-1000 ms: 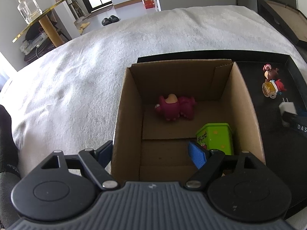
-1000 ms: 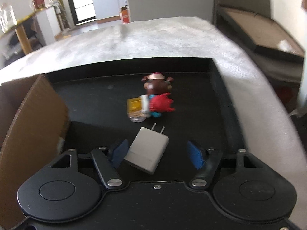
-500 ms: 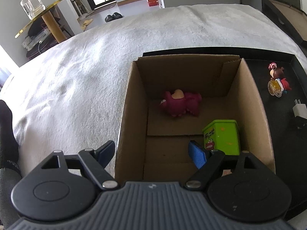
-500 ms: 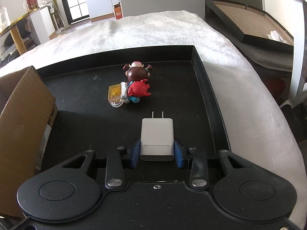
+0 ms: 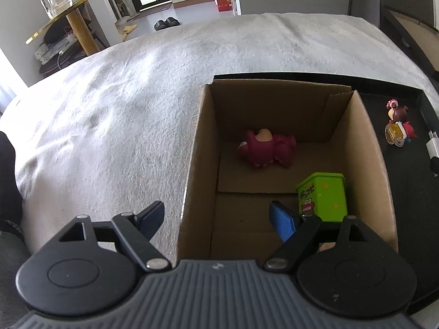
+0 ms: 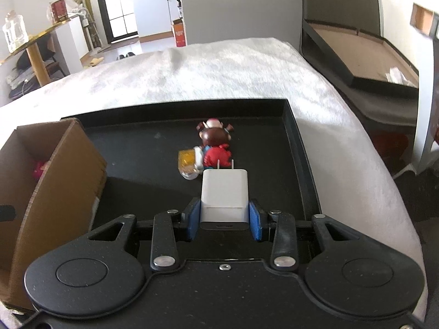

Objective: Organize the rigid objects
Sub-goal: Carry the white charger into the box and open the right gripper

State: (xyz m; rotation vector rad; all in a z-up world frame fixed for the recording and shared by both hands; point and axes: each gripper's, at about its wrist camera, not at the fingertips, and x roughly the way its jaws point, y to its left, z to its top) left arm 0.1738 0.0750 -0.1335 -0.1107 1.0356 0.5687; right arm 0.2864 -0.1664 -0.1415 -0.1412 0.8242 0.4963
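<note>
We hold our right gripper [image 6: 224,220] angled downward, its blue pads [image 6: 193,219] pressed flat against both sides of the white charger [image 6: 224,196], whose prongs point away from us. Its jaws have just been closing, and the charger now sits squarely between them. Our left gripper [image 5: 219,216] also tilts downward, its jaws spread wide with nothing between them; its right fingertip [image 5: 282,220] hangs over the open cardboard box [image 5: 197,148] while its left fingertip [image 5: 152,216] stays outside the box wall.
</note>
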